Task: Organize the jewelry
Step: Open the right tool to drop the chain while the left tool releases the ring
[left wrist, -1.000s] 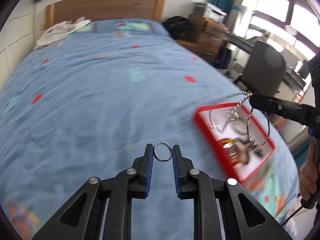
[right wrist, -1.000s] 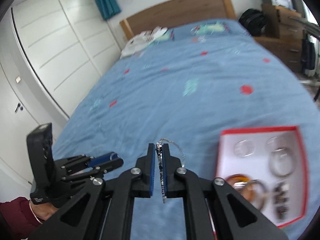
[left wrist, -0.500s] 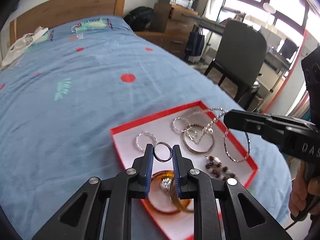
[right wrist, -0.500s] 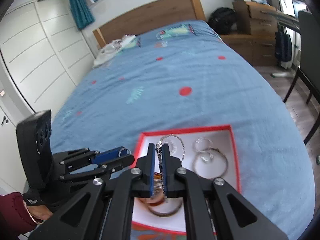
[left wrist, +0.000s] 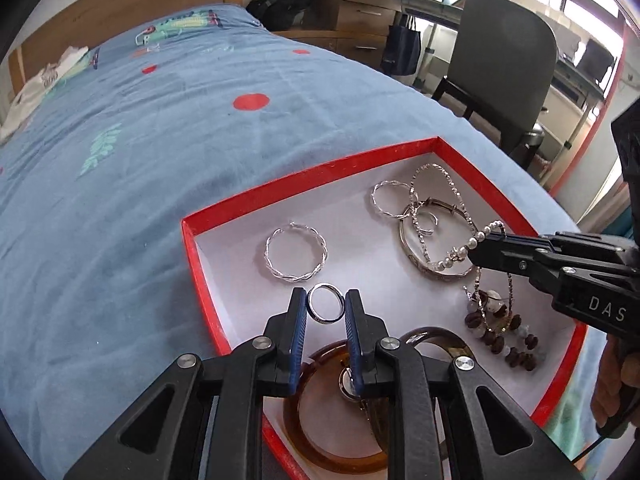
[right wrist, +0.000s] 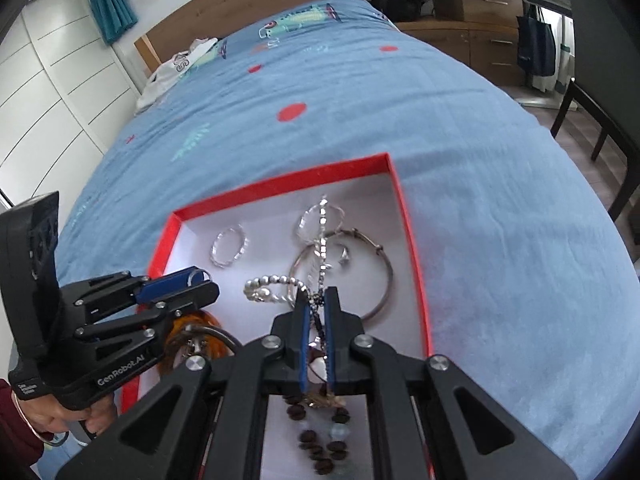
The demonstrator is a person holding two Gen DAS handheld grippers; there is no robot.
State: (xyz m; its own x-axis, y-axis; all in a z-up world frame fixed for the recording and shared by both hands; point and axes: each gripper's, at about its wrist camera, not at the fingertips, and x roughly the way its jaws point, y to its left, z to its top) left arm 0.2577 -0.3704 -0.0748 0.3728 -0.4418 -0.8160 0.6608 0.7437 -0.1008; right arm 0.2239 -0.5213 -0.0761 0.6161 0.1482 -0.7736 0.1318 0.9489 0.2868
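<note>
Over the red box (left wrist: pixel 199 257) — left gripper (left wrist: pixel 326 312) pinching a silver ring (left wrist: pixel 325 309), right gripper (right wrist: pixel 316 314) clamped on a bead-and-chain strand (left wrist: pixel 472 245) — best lower each onto bare white floor before releasing, avoiding tangles.

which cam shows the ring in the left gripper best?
Left wrist. The plain silver ring sits face-on between the left gripper pads, its whole loop visible above the red box. In the right wrist view only a sliver of the ring shows at that gripper's blue-padded tip, side-on.
</note>
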